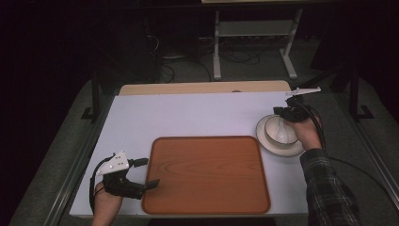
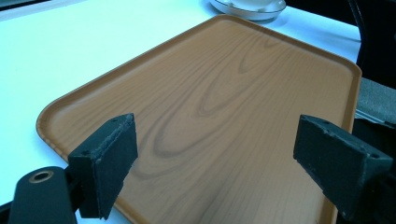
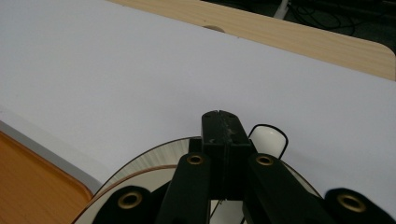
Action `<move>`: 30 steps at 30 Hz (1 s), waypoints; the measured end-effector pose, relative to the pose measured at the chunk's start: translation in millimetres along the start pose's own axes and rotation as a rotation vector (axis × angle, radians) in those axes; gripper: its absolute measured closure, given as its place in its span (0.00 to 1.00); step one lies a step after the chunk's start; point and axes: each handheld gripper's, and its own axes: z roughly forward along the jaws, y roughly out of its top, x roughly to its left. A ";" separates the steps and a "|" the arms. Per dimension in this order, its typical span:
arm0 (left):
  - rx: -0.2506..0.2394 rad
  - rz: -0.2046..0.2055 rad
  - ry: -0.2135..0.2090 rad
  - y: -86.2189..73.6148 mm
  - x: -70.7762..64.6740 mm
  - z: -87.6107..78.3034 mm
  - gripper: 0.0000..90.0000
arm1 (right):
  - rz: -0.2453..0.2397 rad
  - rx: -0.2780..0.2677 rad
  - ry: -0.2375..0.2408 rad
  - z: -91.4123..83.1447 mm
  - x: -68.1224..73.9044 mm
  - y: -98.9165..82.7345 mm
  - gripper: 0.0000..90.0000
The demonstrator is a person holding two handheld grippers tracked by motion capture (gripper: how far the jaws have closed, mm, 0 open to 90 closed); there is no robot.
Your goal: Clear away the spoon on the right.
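A white cup (image 1: 281, 130) stands on a white saucer (image 1: 263, 136) at the right of the table. My right gripper (image 1: 285, 112) comes in from the right over the cup's far rim. In the right gripper view its jaws (image 3: 220, 125) are pressed together just left of the cup's handle (image 3: 269, 138), with the saucer (image 3: 156, 158) below. A brown wooden tray (image 1: 207, 197) lies in the middle. My left gripper (image 1: 147, 173) is open at the tray's near left edge. In the left gripper view its pads (image 2: 109, 161) stand wide apart over the bare tray (image 2: 224, 93).
The white tabletop (image 1: 188, 115) has free room behind and left of the tray. A wooden strip (image 1: 202, 87) runs along the far edge. Beyond it the floor is dark, with a metal stand (image 1: 254, 28) and cables.
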 end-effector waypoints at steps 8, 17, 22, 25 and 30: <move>-0.001 -0.001 0.001 -0.2 0.2 -0.1 0.15 | 0.012 0.003 -0.023 -4.4 -6.2 -2.3 0.99; 0.001 -0.003 0.002 -0.3 0.1 0.0 0.15 | 0.045 -0.001 -0.042 -13.5 -18.6 -11.2 0.99; 0.003 -0.003 0.003 -0.4 0.2 0.2 0.15 | 0.055 -0.013 -0.053 -23.7 -25.7 -15.5 0.99; 0.002 -0.004 0.005 -0.5 0.4 0.2 0.15 | 0.060 -0.015 -0.059 -27.2 -28.4 -17.8 1.00; 0.003 -0.005 0.004 -0.6 0.4 0.7 0.15 | 0.070 -0.019 -0.069 -37.1 -34.6 -26.4 0.99</move>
